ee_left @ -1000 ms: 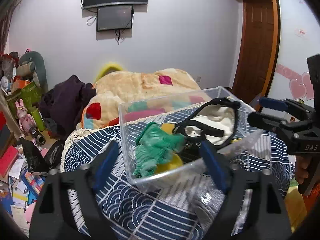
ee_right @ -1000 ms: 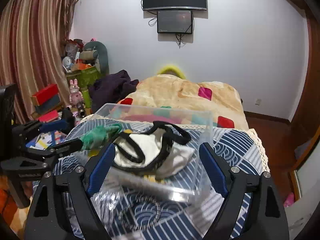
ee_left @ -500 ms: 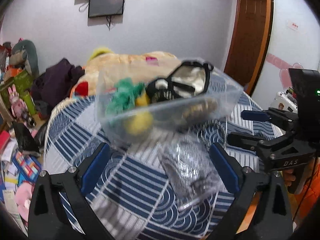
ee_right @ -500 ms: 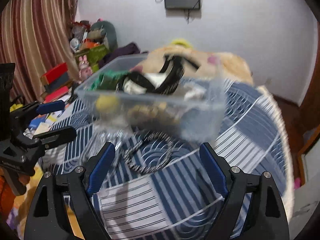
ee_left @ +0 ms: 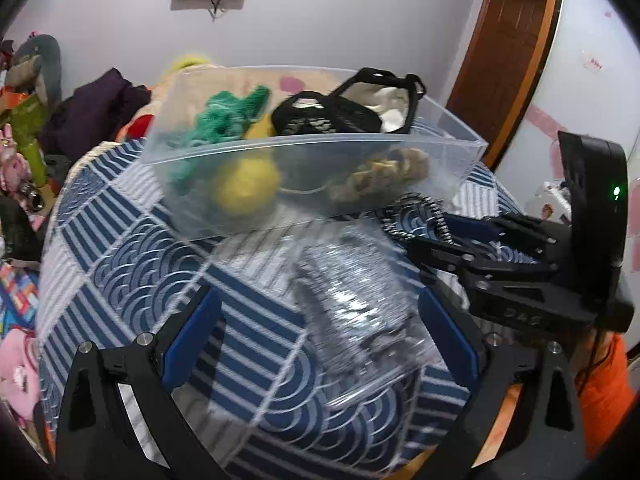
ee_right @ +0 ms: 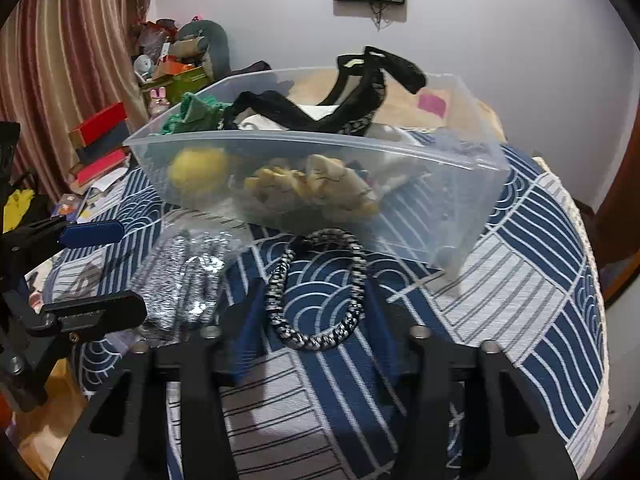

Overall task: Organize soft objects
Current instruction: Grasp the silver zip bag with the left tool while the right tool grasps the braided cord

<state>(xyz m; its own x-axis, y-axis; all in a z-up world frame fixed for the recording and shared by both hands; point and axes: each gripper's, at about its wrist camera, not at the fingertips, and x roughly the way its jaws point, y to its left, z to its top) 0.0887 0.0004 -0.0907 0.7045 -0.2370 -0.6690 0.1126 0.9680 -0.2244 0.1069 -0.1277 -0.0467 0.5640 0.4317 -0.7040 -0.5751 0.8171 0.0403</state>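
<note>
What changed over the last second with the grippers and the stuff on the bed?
Both grippers dropped from the clear bin toward the blue patterned bedspread. The left gripper now frames the silvery bagged item; the right gripper has narrowed around the braided loop without clamping it. Nothing was picked up. Bin contents and both loose items stayed put.

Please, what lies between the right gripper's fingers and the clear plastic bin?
In the right wrist view, a braided black-and-grey cord loop lies on the patterned cloth, between the right gripper and the clear plastic bin.
</note>
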